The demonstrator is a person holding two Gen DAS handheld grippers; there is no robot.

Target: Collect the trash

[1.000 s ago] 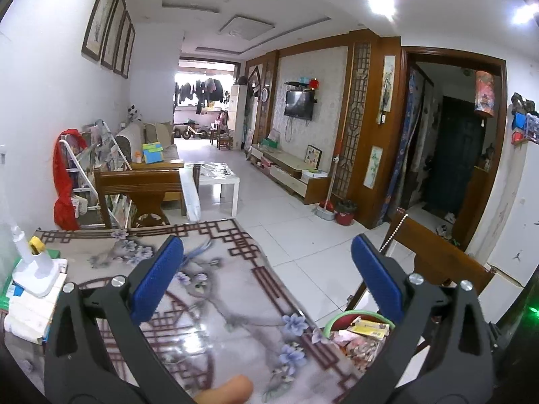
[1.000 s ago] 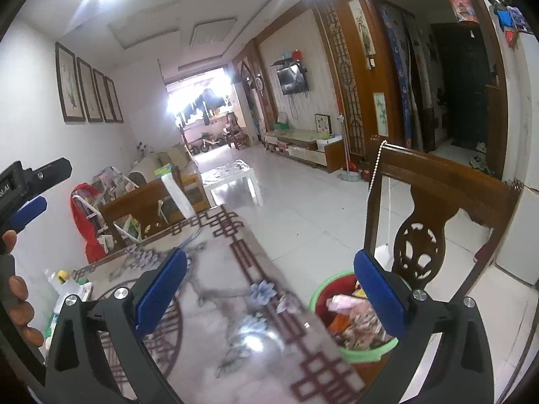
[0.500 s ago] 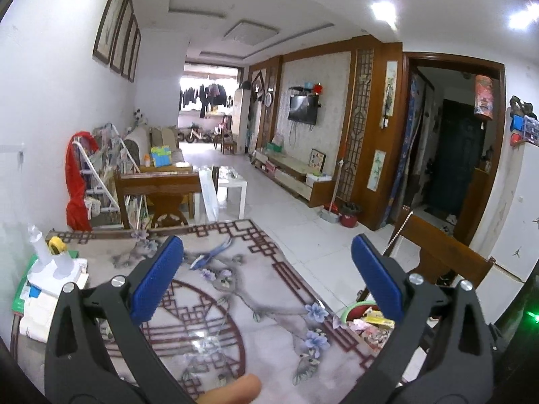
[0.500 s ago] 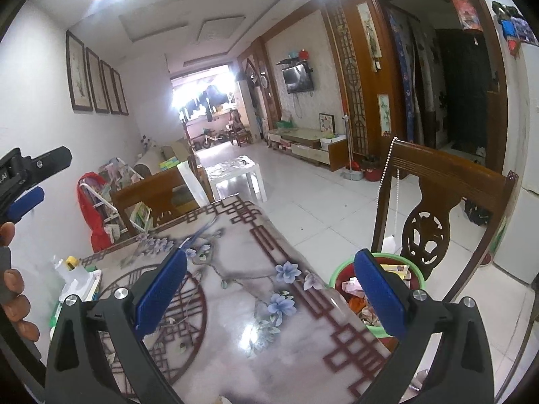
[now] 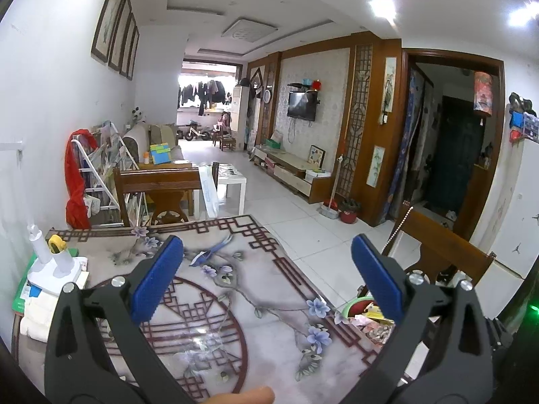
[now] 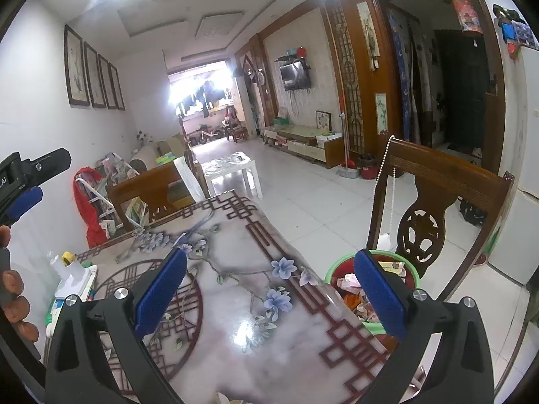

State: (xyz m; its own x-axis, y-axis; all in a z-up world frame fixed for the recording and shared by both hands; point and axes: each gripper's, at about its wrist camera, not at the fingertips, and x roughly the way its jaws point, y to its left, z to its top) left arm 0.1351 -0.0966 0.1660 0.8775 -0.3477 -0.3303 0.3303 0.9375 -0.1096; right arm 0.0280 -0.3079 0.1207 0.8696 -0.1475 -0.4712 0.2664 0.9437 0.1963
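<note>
Long tiled living room stretching away: TV on the right wall, framed pictures on the left wall, laundry hanging in the bright far opening. Table with a glossy flower-and-lattice cover is sitting under both cameras, ceiling lights glaring off it. Left gripper is hovering over the table, blue pads wide apart, nothing between them; a fingertip is poking in at the bottom edge of the left wrist view. Right gripper is hovering likewise, pads wide apart and holding nothing. In the right wrist view the left gripper is showing at the far left edge with a hand wrapped round its handle; white letters "AI" are reading on its black body, rest cut off. Trash bin, green rim and red inside, is standing on the floor just beside the table's right edge, in front of a carved wooden chair, with crumpled wrappers lying inside. A white stand carrying a yellow-capped item is resting on stacked white paper goods at the table's left edge; print there is too small to read. No other legible writing.
</note>
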